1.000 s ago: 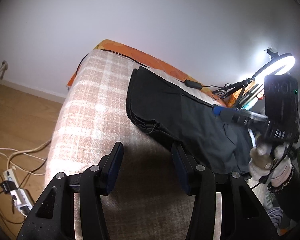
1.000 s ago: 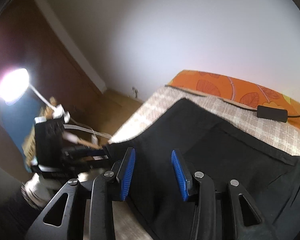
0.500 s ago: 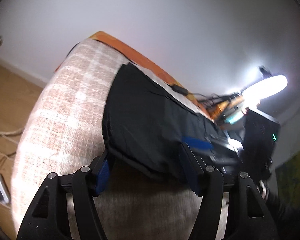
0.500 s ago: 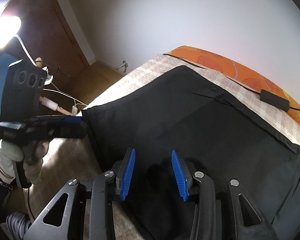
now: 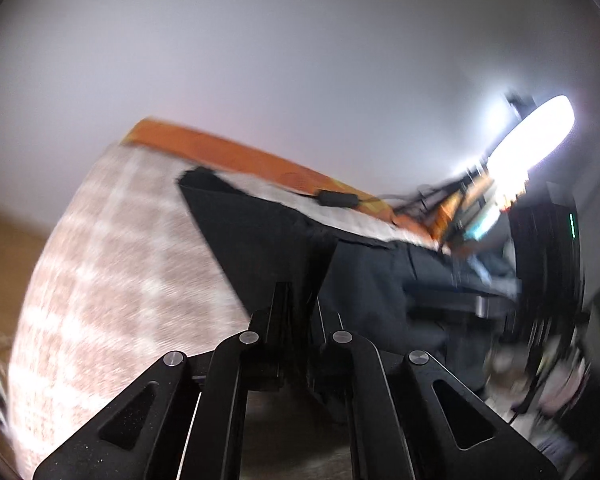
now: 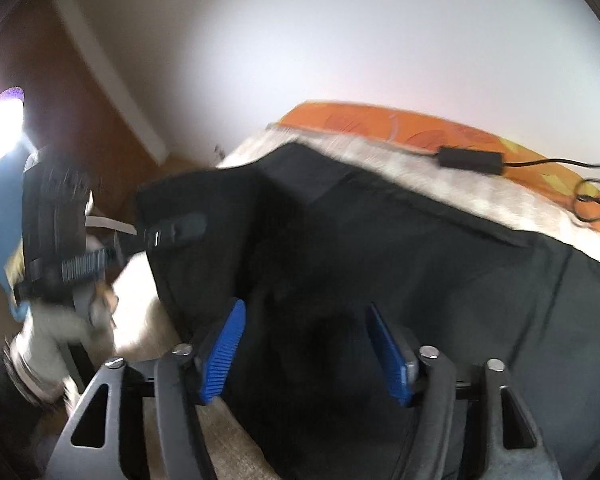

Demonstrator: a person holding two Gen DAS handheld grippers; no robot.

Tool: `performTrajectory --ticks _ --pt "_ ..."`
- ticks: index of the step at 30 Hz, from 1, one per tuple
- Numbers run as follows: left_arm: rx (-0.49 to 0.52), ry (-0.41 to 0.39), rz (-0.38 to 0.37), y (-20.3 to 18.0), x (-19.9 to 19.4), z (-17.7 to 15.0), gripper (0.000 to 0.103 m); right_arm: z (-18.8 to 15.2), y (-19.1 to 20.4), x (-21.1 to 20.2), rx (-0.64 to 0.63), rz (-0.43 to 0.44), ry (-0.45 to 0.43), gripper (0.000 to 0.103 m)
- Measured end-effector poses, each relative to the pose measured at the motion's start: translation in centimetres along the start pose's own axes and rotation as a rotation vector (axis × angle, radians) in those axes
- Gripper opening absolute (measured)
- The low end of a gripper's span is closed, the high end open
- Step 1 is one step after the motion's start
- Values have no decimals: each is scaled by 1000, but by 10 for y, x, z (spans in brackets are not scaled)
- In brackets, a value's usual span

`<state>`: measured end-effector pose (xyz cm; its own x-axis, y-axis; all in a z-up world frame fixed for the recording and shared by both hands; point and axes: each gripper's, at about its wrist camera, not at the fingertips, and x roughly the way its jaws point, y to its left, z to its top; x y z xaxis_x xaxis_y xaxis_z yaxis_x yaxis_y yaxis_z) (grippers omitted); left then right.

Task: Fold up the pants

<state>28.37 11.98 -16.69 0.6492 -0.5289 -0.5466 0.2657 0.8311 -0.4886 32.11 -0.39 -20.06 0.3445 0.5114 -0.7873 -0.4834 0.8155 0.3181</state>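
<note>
Left wrist view. My left gripper (image 5: 298, 312) has its fingers drawn together and clamped on the near edge of the black pants (image 5: 260, 236), the cloth pinched between them. The pants lie on the checked blanket (image 5: 112, 264) covering the bed and run from the near centre toward the far right; a pointed corner reaches toward the orange sheet (image 5: 228, 152) at the far edge. A black power adapter (image 5: 336, 199) rests on that far strip. At the right, blurred by motion, my right gripper (image 5: 472, 300) is over the pants; its fingers cannot be made out here. A ring light (image 5: 532, 136) glares at far right.

Right wrist view. My right gripper (image 6: 306, 352) holds its blue pads (image 6: 224, 354) well apart, with dark cloth lying between and beneath them; nothing is pinched. The pants (image 6: 380, 248) fill the near and middle field, their far hem just short of the orange sheet (image 6: 400, 124). At the left, my left gripper (image 6: 172, 232) grips the raised left corner of the cloth.

Progress, as I judge it: the pants lie roughly flat, with one layer seemingly doubled at the far left. One corner is held, the other not yet seized; the main fold across the length remains to be made.
</note>
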Motion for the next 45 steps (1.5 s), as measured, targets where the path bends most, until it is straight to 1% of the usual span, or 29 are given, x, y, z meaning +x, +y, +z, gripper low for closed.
performTrajectory --ticks 2,3,6,8,10,11,13,15,16,17,18,19,20,22,23,25,26,27,28,30,35,39,45 --pt "54 7 -13 -16 4 -1 5 15 -10 -4 60 46 -13 71" --pt "77 10 -10 -22 6 -2 5 25 -13 -3 84 80 -10 73" --pt "137 28 -1 -37 14 -4 5 49 -11 4 93 121 0 74" --pt "149 43 13 -39 20 -6 5 65 -5 16 87 144 22 74" --pt "132 49 10 -37 25 -6 5 77 -1 31 97 185 58 74" --pt "129 48 9 -37 25 -7 5 84 1 40 100 188 73 74" --pt "136 48 8 -38 25 -8 5 95 6 57 90 165 101 73" --pt "147 51 12 -38 24 -8 5 102 11 75 69 156 136 70" --pt "152 50 17 -39 25 -8 5 99 16 79 62 155 150 63" --pt "155 48 22 -40 25 -8 5 100 19 87 58 153 165 48" --pt "160 45 29 -40 23 -8 5 100 22 94 53 156 183 34" --pt "169 39 45 -40 23 -9 5 100 22 100 59 165 194 16" --pt "179 35 61 -41 22 -10 5 98 23 101 68 164 192 9" --pt "205 30 123 -44 21 -13 6 96 23 97 71 165 178 3" --pt "221 33 151 -45 22 -15 10 96 23 94 73 159 169 2" --pt "268 44 200 -52 28 -19 11 97 20 89 83 144 152 2" --pt "281 47 196 -54 30 -21 11 97 19 86 90 140 142 2" --pt "281 48 175 -56 30 -22 11 97 18 83 93 132 132 1" --pt "277 46 153 -58 29 -22 9 96 18 78 92 122 118 1" --pt "279 39 134 -62 27 -21 7 94 18 67 77 93 87 1" --pt "283 15 72 -81 22 -13 6 81 -2 21 118 52 -4 1" --pt "295 13 16 -109 36 -6 6 65 -26 -17 137 0 -60 1" --pt "319 46 -85 -155 66 -7 5 45 -70 -69 168 -66 -105 1"
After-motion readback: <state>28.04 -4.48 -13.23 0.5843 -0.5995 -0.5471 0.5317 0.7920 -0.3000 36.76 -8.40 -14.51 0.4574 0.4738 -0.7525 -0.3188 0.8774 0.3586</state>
